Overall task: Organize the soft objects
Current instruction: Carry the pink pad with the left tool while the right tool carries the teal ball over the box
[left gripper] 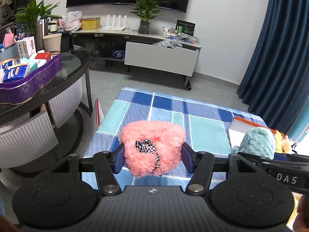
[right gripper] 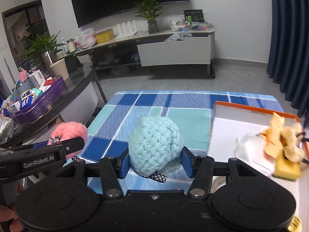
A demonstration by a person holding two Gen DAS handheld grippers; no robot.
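1. Left wrist view: the left gripper (left gripper: 152, 157) has its two blue fingers (left gripper: 118, 159) pressed into the sides of a pink plush (left gripper: 151, 147). The plush fills the gap between them and bulges forward past the tips, with a checked ribbon (left gripper: 146, 145) on the face nearest the camera. It looks lifted clear of the plaid cloth (left gripper: 173, 112) spread beyond the fingers. Off to the right of the fingers, the teal plush (left gripper: 256, 141) shows, with the white box (left gripper: 235, 131) behind it.

2. Right wrist view: the right gripper (right gripper: 155, 159) is clamped on the teal plush (right gripper: 155, 145), its fingers (right gripper: 188, 162) squeezing both flanks. A bit of checked fabric hangs below it. Right of the fingers sits the orange-rimmed white box (right gripper: 251, 108), already holding a yellow soft toy (right gripper: 283, 145). To the left, the pink plush (right gripper: 69, 133) is visible, carried by the other gripper.

3. Step in hand, as I judge it: both toys are grasped and being carried, not yet placed.

4. The next move calls for swinging each plush rightward over the box and spreading the fingers only once it is inside the rim, clear of the yellow toy.
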